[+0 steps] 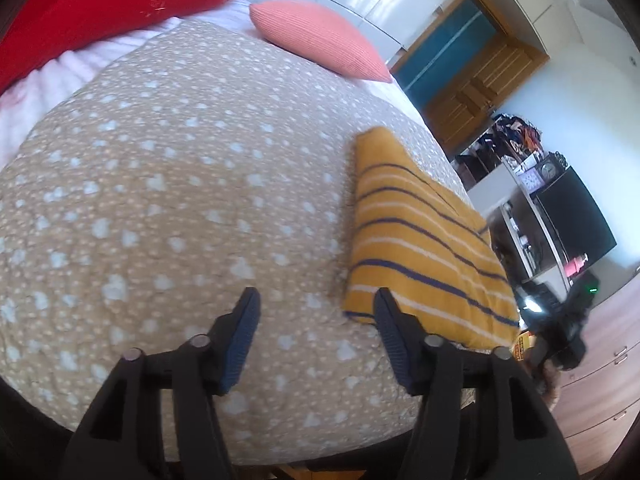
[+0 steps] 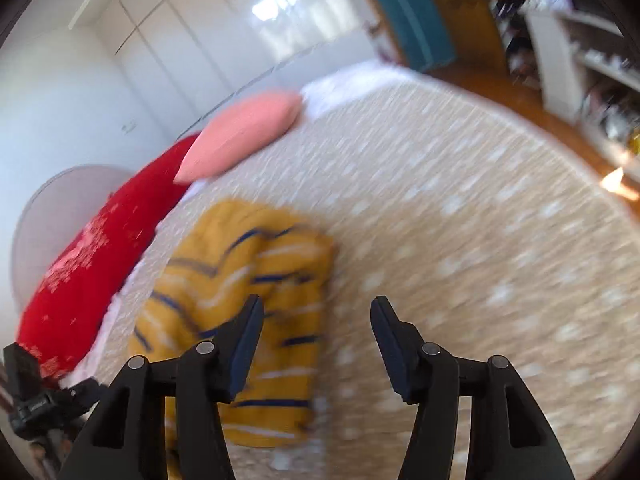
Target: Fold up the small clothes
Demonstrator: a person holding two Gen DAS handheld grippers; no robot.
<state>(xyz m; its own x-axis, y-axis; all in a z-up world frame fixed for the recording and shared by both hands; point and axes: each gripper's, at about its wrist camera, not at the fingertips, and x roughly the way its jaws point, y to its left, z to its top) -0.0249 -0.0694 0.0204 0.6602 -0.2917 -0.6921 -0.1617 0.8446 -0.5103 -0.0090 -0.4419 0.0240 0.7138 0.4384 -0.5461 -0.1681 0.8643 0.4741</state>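
A small yellow garment with purple and white stripes lies folded on the beige spotted bedspread, near the bed's right edge in the left wrist view. My left gripper is open and empty, just left of the garment's near corner. In the blurred right wrist view the garment lies rumpled at lower left on the bedspread. My right gripper is open and empty, above the garment's right edge.
A red pillow and a pink cushion lie at the head of the bed; they also show in the right wrist view. A wooden door, shelves and a black screen stand beyond the bed.
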